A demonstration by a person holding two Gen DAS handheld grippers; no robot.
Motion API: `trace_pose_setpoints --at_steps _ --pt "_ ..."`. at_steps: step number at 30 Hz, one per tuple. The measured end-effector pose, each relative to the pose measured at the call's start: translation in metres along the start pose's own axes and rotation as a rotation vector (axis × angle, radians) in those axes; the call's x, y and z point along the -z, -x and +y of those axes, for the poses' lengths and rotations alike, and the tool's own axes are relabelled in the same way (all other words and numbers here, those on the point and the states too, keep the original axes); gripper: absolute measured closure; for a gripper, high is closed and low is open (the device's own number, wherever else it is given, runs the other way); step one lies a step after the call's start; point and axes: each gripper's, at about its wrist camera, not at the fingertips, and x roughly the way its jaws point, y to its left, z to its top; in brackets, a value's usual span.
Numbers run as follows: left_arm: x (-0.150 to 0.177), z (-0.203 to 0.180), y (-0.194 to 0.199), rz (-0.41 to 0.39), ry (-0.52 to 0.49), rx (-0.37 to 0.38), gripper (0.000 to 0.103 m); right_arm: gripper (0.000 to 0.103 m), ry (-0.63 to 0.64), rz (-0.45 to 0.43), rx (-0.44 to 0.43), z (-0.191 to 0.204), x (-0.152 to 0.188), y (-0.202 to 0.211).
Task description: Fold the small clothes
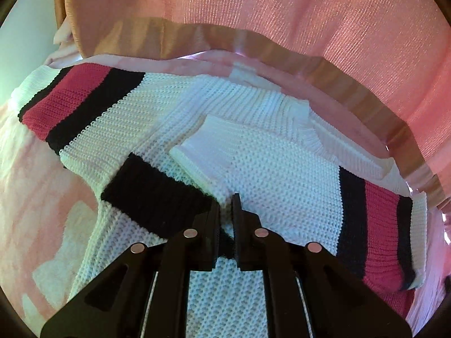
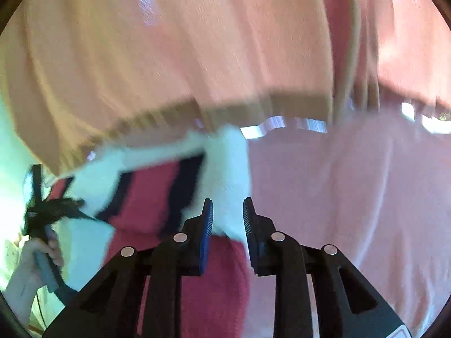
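Left gripper point(image 1: 226, 197) jaws pinch the sweater point(image 1: 282, 169); right gripper point(image 2: 227, 201) jaws spread, curtain point(image 2: 197, 56) close behind.

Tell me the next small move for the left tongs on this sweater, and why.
Probably let go and pull back. The left tongs are pinched shut at the black cuff, and that sleeve already lies folded across the white sweater. The right tongs stand open, clear of the knit.
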Motion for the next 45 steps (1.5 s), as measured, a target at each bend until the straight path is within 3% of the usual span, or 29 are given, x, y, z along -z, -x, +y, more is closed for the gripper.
trace_pose_setpoints --at_steps 1,4,6,7,11,14,16,18,20,22,24,26,29,33,39,43,45 --pt "0.001 -0.001 0.000 -0.001 0.001 -0.005 0.094 0.080 0.026 -0.006 -0.033 0.009 -0.003 -0.002" --pt "0.002 -0.004 0.001 -0.006 0.000 -0.021 0.094 0.084 0.062 0.103 -0.090 0.023 -0.001 -0.041" --pt "0.003 -0.005 0.001 -0.008 -0.003 -0.026 0.094 0.090 0.095 0.198 -0.047 0.021 0.009 -0.073" --pt "0.003 -0.005 0.001 -0.009 -0.005 -0.026 0.094 0.102 0.107 0.250 0.025 0.010 0.017 -0.089" --pt "0.003 -0.005 0.001 -0.008 -0.017 -0.020 0.094 0.103 -0.005 0.264 0.010 -0.016 0.012 -0.088" --pt "0.003 -0.004 0.003 -0.006 -0.018 -0.019 0.093 0.103 0.048 0.234 0.016 0.001 0.010 -0.083" --pt "0.003 -0.002 0.005 0.002 -0.010 -0.014 0.089 0.103 0.106 0.275 0.072 0.009 0.017 -0.093" --pt "0.000 0.007 0.013 0.009 0.032 0.007 0.083 0.103 0.085 0.270 0.072 0.003 0.013 -0.091" --pt "-0.005 0.023 0.027 -0.025 0.105 0.031 0.080 0.103 0.085 0.242 0.083 0.007 0.007 -0.079" --pt "-0.015 0.049 0.049 -0.084 0.179 0.042 0.069 0.095 0.109 0.187 0.081 0.016 0.004 -0.061" --pt "-0.026 0.079 0.065 -0.128 0.248 0.021 0.051 0.095 0.129 0.154 0.048 0.027 0.004 -0.045" --pt "-0.038 0.121 0.076 -0.173 0.338 -0.025 0.040 0.095 0.153 0.141 0.015 0.037 0.005 -0.033" --pt "-0.051 0.179 0.078 -0.189 0.444 -0.094 0.040 0.090 0.217 0.145 -0.018 0.059 0.012 -0.023" --pt "-0.068 0.261 0.064 -0.174 0.574 -0.202 0.040 0.076 0.269 0.142 -0.056 0.079 0.017 -0.020" --pt "-0.089 0.308 0.026 -0.121 0.621 -0.259 0.044 0.070 0.312 0.181 -0.061 0.094 0.030 -0.033" --pt "-0.096 0.316 0.006 -0.089 0.606 -0.259 0.070 0.068 0.306 0.197 -0.059 0.093 0.033 -0.040" --pt "-0.101 0.312 0.004 -0.097 0.564 -0.263 0.094 0.065 0.304 0.194 -0.055 0.093 0.033 -0.041"
